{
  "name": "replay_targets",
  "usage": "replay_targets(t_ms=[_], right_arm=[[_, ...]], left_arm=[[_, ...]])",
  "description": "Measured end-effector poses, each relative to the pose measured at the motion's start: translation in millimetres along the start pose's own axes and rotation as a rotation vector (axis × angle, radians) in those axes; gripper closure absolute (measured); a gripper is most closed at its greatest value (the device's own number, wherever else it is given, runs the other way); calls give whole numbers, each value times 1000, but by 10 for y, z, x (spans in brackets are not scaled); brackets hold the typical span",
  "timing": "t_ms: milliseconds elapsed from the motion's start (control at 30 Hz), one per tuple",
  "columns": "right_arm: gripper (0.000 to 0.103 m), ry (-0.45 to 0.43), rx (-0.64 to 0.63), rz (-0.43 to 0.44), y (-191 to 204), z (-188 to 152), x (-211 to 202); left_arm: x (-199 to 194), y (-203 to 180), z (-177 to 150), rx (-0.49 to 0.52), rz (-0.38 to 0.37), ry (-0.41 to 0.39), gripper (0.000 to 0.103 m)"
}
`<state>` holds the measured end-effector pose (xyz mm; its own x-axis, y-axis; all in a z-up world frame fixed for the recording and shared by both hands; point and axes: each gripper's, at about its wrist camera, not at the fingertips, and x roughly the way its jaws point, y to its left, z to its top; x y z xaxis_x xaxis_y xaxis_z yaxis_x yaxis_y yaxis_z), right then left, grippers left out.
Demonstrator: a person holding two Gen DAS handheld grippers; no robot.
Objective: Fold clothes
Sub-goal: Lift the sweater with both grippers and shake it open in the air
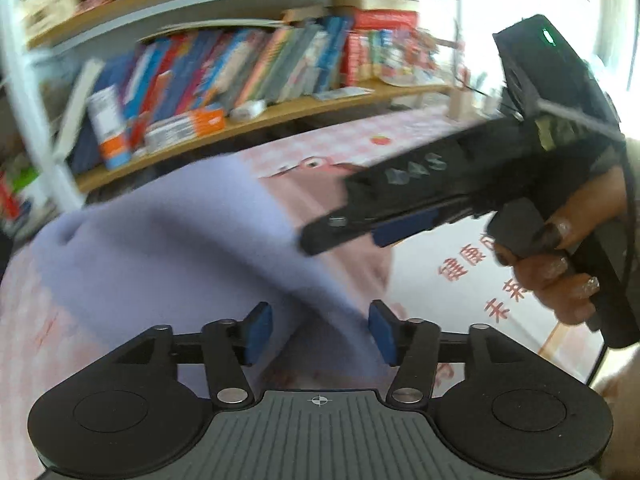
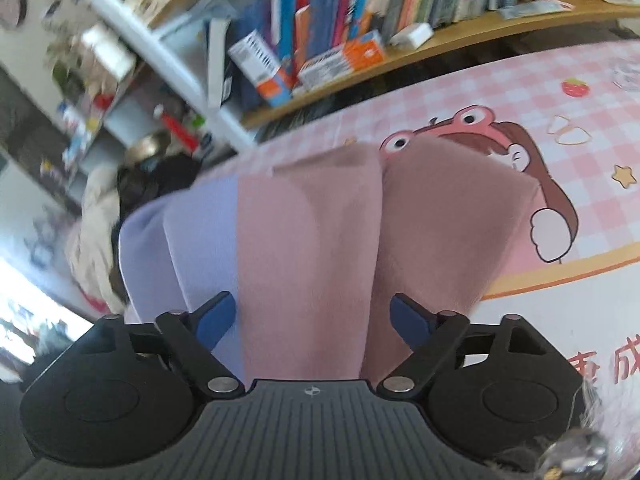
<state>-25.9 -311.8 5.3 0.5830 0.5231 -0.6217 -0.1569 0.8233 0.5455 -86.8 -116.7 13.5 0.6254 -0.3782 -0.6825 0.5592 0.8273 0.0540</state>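
- Left gripper (image 1: 320, 332): nearest item in the left wrist view; blue pads spread apart, jaws open, nothing pinched. A fold of the garment passes through the gap between the pads without being clamped.
- Right gripper (image 2: 314, 320): nearest item in the right wrist view; blue pads set wide, jaws open. The garment fills the gap between them, and no pad presses on it.
- Garment (image 2: 304, 240): soft cloth in two colours, lilac on the left and dusty pink on the right. It lies on the table just beyond both grippers, bunched into long ridges running from near to far. In the left wrist view the lilac part (image 1: 160, 248) dominates, blurred.
- Right gripper, seen from the left wrist view (image 1: 384, 228): black body above the pink part of the garment, to the right, held by a hand (image 1: 560, 264) with decorated nails.
- Table cover (image 2: 520, 92): pink and white check with a cartoon figure and red printed characters; it shows beyond and to the right of the garment.
- Bookshelf (image 2: 440, 28): wooden boards at the far side, behind the table, loaded with books and small boxes; blurred.
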Motion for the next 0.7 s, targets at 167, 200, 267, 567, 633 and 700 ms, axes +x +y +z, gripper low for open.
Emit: replay_targets(t_ms=[167, 200, 267, 567, 633, 700], right_arm=[[24, 42, -8, 23, -48, -96, -14], [24, 52, 1, 26, -72, -114, -18], [26, 75, 25, 33, -123, -154, -22], [37, 135, 85, 48, -147, -324, -23], [43, 150, 108, 66, -152, -351, 3], [52, 166, 131, 78, -138, -389, 39]], left_arm=[[-229, 330, -160, -104, 130, 42, 44], [-237, 414, -175, -138, 146, 50, 43], [-252, 581, -206, -207, 178, 65, 40], [-87, 870, -289, -456, 62, -3, 32], [-29, 917, -311, -484, 36, -15, 32], [38, 961, -343, -515, 13, -24, 32]])
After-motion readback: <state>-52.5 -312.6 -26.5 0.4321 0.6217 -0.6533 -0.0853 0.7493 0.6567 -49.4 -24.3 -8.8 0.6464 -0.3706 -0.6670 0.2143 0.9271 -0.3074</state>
